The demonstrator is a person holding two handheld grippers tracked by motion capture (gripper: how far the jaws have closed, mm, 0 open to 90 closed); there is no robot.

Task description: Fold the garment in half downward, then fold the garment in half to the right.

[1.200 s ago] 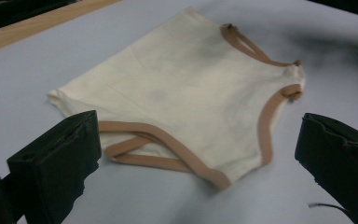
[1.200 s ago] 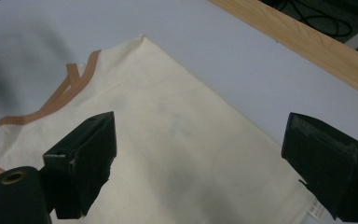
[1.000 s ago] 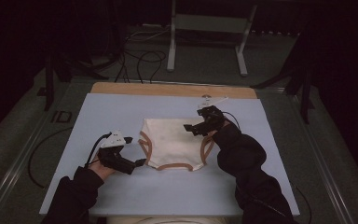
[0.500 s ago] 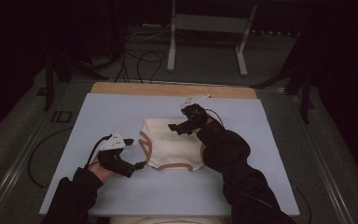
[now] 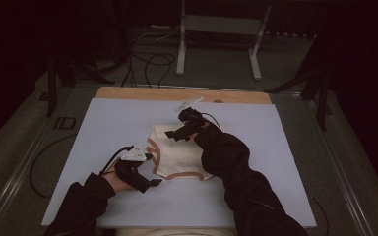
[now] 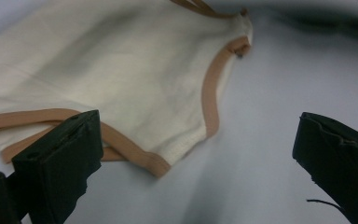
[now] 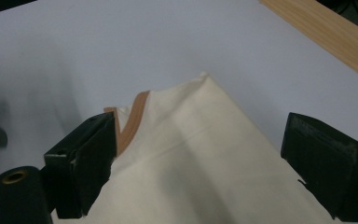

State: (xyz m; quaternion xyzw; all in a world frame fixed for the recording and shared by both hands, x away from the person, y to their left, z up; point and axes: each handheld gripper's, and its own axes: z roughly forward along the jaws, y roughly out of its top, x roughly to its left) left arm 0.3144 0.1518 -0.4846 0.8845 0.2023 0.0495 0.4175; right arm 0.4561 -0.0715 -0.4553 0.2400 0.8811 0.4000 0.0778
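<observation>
Garment point(image 5: 177, 152) of cream cloth with tan trim lies flat in the middle of the tabletop point(image 5: 275, 147); it looks light, soft and limp, so a corner or the trim is best to pinch; left tool point(image 5: 150, 169) and right tool point(image 5: 177, 133) are both spread, holding nothing.

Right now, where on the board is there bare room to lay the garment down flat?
The pale board is bare right of the cream garment, out to its right edge, and left of it, beyond the left gripper. A bare strip also runs along the wooden edge. The middle is crowded: the right gripper hangs over the garment's far corner.
</observation>
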